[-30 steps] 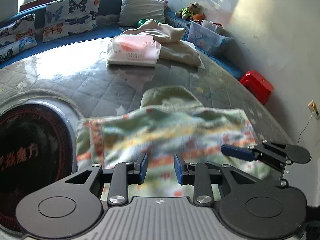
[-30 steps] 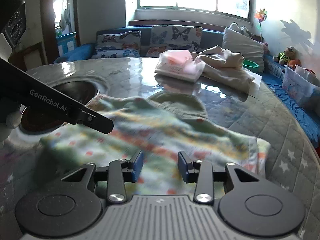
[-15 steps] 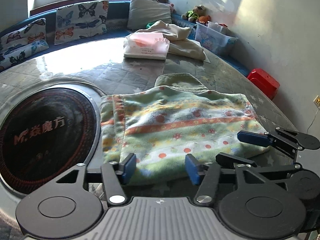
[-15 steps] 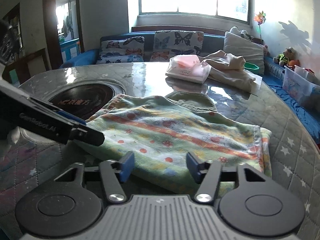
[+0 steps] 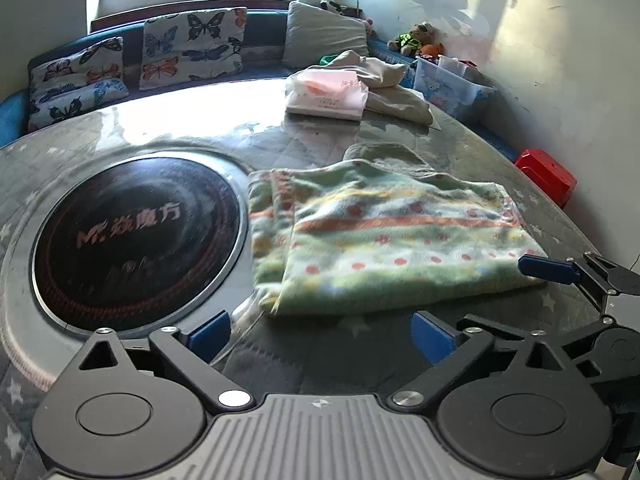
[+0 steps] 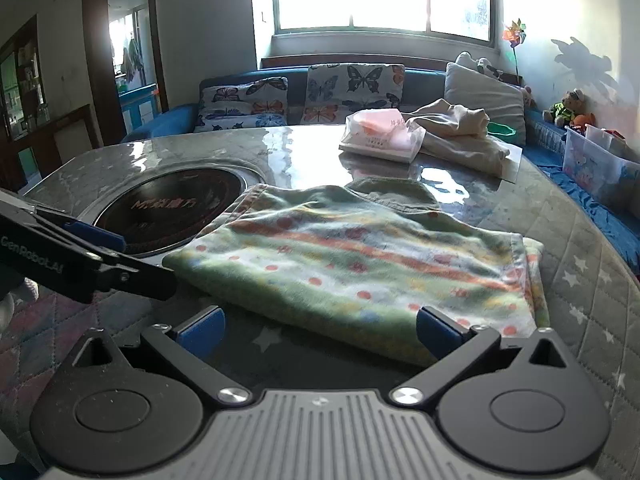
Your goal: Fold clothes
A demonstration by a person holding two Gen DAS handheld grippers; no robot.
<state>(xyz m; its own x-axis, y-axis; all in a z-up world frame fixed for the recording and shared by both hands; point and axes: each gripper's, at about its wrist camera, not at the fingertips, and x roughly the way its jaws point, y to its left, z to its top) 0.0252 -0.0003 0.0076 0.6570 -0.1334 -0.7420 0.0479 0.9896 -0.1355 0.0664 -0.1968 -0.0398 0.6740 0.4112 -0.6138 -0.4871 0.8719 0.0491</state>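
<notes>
A green striped, dotted garment point(image 5: 384, 236) lies folded flat on the round table, also in the right wrist view point(image 6: 360, 264). A plain green piece point(image 5: 380, 152) pokes out from under its far edge. My left gripper point(image 5: 322, 334) is open and empty, just short of the garment's near edge. My right gripper point(image 6: 320, 330) is open and empty at the near edge too. Each gripper shows in the other's view: the right one point(image 5: 568, 276) and the left one point(image 6: 92, 252).
A black induction hob point(image 5: 132, 232) is set in the table left of the garment. At the far side lie a pink-white package point(image 5: 328, 94) and a beige pile of clothes point(image 5: 392, 88). A sofa with butterfly cushions point(image 6: 352, 92), a plastic bin point(image 5: 452, 84) and a red stool point(image 5: 546, 176) surround the table.
Both grippers have opened wide and drawn back from the garment, which now lies released and folded on the table.
</notes>
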